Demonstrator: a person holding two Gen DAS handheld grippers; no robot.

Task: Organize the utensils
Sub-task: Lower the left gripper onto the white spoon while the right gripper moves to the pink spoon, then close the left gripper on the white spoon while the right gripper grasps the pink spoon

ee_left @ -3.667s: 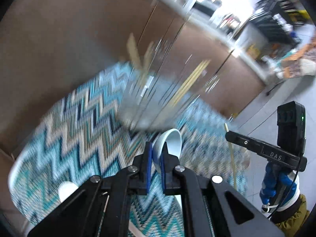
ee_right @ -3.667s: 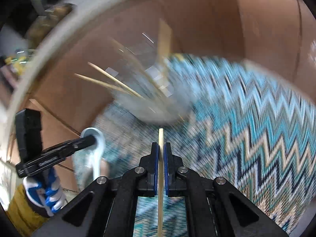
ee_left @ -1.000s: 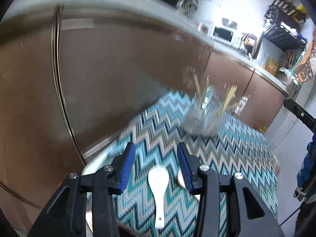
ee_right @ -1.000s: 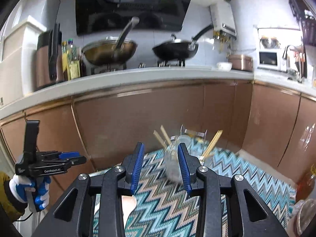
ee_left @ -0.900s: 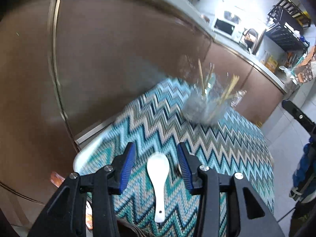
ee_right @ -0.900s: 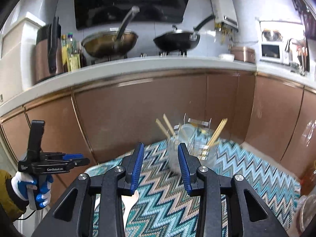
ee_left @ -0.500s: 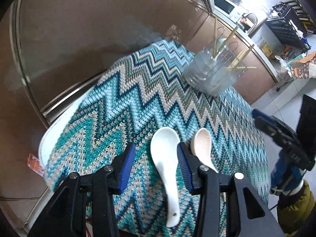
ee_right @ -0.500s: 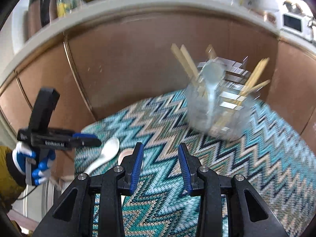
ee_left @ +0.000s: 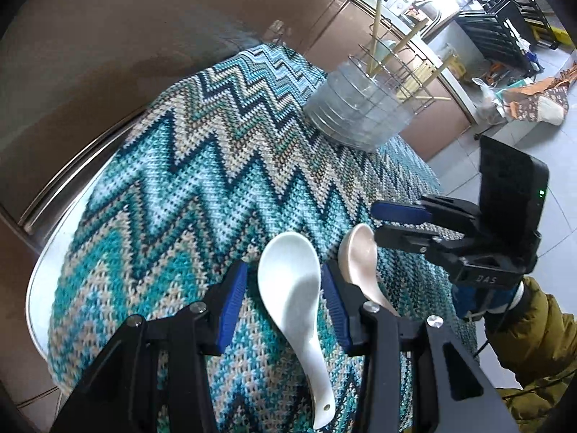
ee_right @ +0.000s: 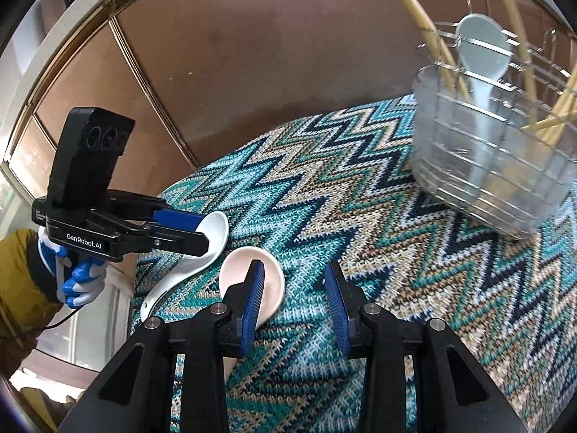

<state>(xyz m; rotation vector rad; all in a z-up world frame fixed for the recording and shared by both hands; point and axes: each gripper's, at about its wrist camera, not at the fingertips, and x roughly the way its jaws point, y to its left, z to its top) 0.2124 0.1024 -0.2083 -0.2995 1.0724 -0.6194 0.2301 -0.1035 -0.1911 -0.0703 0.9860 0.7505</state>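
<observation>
Two ceramic spoons lie side by side on the zigzag-patterned cloth (ee_left: 202, 166) covering the table: a white spoon (ee_left: 294, 299) and a pinkish spoon (ee_left: 360, 263). The left gripper (ee_left: 285, 299) has its jaws released, one on each side of the white spoon's bowl, pads clear of it. The right gripper (ee_right: 294, 299) also has its jaws apart; its left finger covers part of the pinkish spoon's bowl, and the handle is hidden under the gripper body. Whether that finger touches the spoon cannot be told. The clear utensil holder (ee_right: 494, 166) stands farther back on the cloth, blurred and cut off at the frame edge in the right wrist view; it contains a pale blue spoon (ee_right: 481, 57) and several chopsticks (ee_left: 407, 43). A gloved hand (ee_right: 77, 278) holds the left gripper's handle. The table rim (ee_left: 39, 281) shows only at the near left.
</observation>
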